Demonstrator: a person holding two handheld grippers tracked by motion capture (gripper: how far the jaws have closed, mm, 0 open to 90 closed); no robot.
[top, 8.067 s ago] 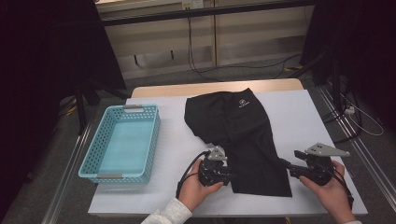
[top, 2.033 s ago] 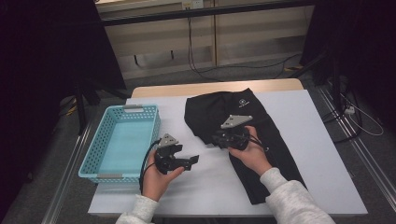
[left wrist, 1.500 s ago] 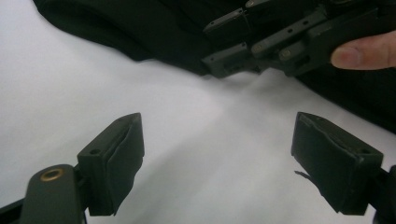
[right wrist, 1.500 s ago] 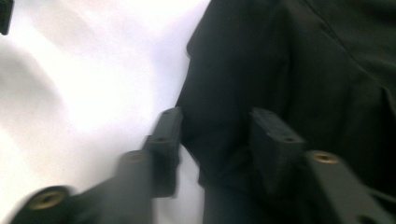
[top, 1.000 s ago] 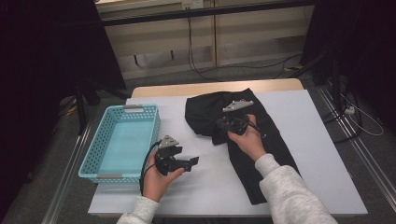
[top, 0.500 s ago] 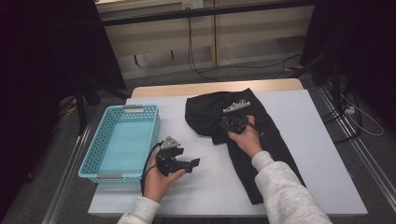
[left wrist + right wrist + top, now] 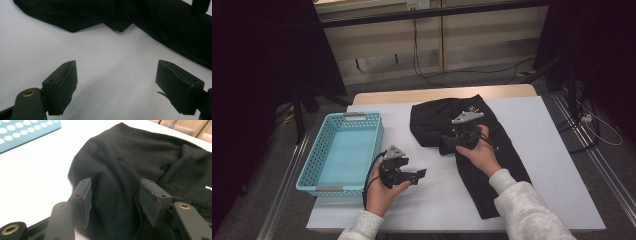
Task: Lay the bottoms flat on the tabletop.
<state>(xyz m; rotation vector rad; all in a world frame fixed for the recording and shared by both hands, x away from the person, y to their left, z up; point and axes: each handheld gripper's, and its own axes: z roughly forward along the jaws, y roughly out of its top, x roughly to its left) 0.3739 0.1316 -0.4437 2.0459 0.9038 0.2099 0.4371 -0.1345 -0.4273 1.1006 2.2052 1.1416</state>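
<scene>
The right gripper [image 7: 113, 200] has just been opening, its jaws apart over the folded black garment [image 7: 472, 150] lying mid-table, cloth between but unpinched. The left gripper [image 7: 116, 87] hovers wide and empty above the white table [image 7: 552, 150], beside the blue basket [image 7: 307, 172].

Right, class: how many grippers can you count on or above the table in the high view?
2: the left gripper over bare table beside the basket; the right gripper on the black garment.
</scene>
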